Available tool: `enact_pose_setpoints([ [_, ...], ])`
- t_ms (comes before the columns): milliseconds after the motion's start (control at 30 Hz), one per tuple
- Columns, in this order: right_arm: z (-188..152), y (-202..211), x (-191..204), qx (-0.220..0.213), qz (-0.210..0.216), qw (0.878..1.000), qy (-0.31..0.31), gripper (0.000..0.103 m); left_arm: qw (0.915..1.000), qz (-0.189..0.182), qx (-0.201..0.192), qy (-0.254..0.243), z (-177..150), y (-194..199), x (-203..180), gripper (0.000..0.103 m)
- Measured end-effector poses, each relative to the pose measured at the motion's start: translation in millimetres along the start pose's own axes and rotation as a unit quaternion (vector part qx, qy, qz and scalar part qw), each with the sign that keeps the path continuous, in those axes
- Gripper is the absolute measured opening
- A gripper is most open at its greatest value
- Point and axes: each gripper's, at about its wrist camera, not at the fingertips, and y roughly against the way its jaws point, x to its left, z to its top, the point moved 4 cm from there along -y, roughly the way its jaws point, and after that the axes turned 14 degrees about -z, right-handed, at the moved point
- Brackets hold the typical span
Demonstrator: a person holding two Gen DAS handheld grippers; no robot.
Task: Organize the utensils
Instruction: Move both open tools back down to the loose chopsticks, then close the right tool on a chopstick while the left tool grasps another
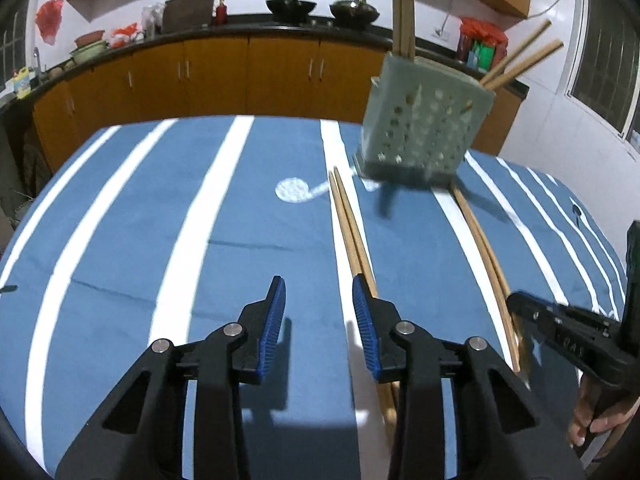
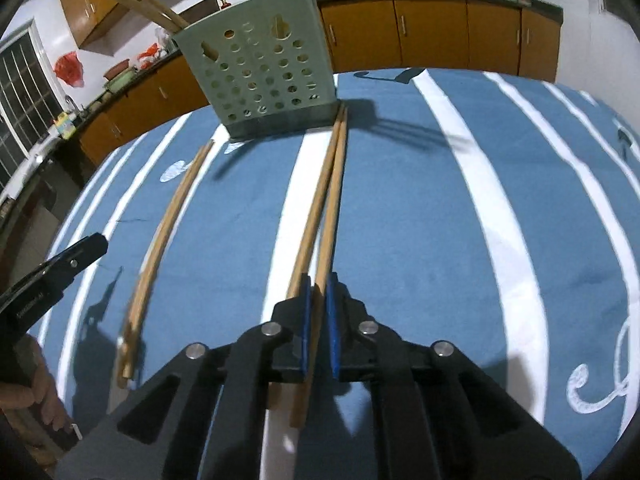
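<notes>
Blue ribbed pads of the right gripper (image 2: 318, 300) are pressed together on a pair of wooden chopsticks (image 2: 332, 200), pinching them near their thick ends, with short stubs sticking out behind the pads and the long shafts running straight ahead of the gripper to the foot of a pale green perforated utensil holder (image 2: 260, 76). That holder stands well ahead of both grippers and already has chopsticks leaning out of its top. The left gripper (image 1: 319, 300) is spread with nothing between its pads; a second chopstick pair (image 1: 352, 232) lies just beside its right finger, pointing ahead toward the holder, and passes under that finger. Chopsticks like these are probably light, stiff and smooth, so they may roll or scissor apart in a pinch; a hold near the thick ends, as the right gripper has, leaves the tips free to drop into the holder, though a hold nearer the middle would likely swing less. Under both grippers lies a table covered with a blue cloth (image 1: 120, 240) with white stripes, soft enough that a pad can press down beside a stick. Beyond it run orange-brown kitchen cabinets (image 1: 216, 68) under a dark counter with woks and bowls, white walls, and a barred window (image 1: 604, 60) off to the right of the left gripper.
</notes>
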Motion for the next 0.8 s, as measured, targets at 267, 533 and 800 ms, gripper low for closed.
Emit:
enact_pose_setpoints([
  [267,4.2,-2.5,-34.3,-0.001,-0.038,0.998,-0.043,0.008,0.9992,-0.023,0.032,-0.002,-15.9,-12.0,-8.9,0.026],
  [533,5.1,-5.6,-44.2,-0.003,-0.044,0.998,-0.049,0.008,0.9979,-0.031,0.055,-0.014,-26.2,-18.9,-17.4,0.022],
  [800,2.7,-3.9,-44.5,-0.007,-0.051,0.998,-0.04,0.008,0.9974,-0.026,0.064,-0.023,-31.1,-20.2,-25.3,0.02],
])
